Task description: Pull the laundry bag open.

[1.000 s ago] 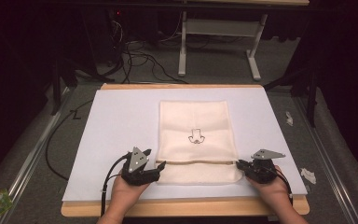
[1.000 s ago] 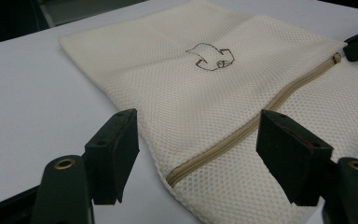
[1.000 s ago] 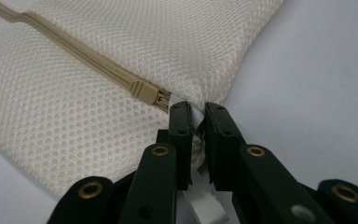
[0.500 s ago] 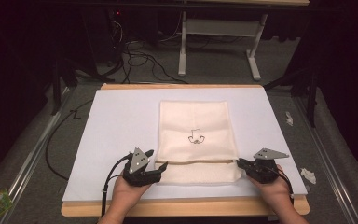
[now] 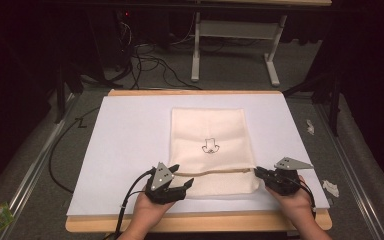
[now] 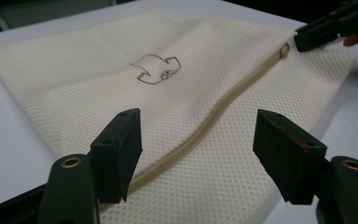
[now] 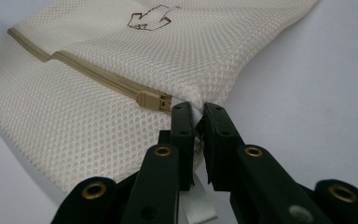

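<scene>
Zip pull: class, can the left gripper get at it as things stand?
Probably not directly. The zip pull sits at the bag's far end beside the right gripper, which pinches the fabric there; the open left gripper straddles the zip's opposite end.

Bright, even light on the white table (image 5: 130,135) — dark surroundings, soft close-up blur.

A cream mesh laundry bag (image 5: 212,150) lies flat on the white sheet covering the counter (image 5: 125,145), its long sides running away from the person; a small dark line drawing (image 5: 210,146) sits near its middle; a beige zipper (image 5: 215,173) runs across it near the close end, its slider (image 7: 153,100) at the right edge, the zip mostly shut.
</scene>
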Demonstrator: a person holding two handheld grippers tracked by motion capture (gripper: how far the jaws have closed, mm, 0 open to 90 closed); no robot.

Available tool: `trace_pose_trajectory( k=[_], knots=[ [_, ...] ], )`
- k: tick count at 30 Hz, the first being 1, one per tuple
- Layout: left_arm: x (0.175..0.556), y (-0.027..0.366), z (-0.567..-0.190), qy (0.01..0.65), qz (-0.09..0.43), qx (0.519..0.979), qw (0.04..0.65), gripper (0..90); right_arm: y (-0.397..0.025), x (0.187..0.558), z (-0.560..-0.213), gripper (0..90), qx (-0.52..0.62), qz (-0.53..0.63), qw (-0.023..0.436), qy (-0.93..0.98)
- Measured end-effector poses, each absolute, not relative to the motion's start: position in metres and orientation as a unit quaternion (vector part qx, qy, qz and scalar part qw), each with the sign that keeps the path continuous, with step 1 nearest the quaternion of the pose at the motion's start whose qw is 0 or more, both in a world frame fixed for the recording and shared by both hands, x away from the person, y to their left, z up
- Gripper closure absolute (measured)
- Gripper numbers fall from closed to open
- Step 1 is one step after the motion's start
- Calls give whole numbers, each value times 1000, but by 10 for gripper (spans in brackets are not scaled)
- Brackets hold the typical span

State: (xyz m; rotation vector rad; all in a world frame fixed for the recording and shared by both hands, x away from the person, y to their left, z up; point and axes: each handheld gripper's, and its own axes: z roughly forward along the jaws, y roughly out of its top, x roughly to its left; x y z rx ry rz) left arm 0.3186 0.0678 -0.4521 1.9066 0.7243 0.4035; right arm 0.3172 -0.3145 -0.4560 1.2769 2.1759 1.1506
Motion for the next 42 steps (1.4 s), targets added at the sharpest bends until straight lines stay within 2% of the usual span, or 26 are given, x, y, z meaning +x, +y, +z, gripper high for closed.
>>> trace_pose_trajectory(
  k=[13,18,26,42],
  knots=[
    [328,13,-451,293,114,807,500,388,-315,317,-452,844,443,421,182,770],
    [332,-16,-452,284,104,815,495,411,-314,315,-452,844,434,425,180,774],
    [335,-41,-453,272,98,825,486,424,-313,315,-451,844,434,427,181,773],
    [343,-89,-458,261,95,832,480,641,-313,314,-448,846,425,436,180,773]
  ],
)
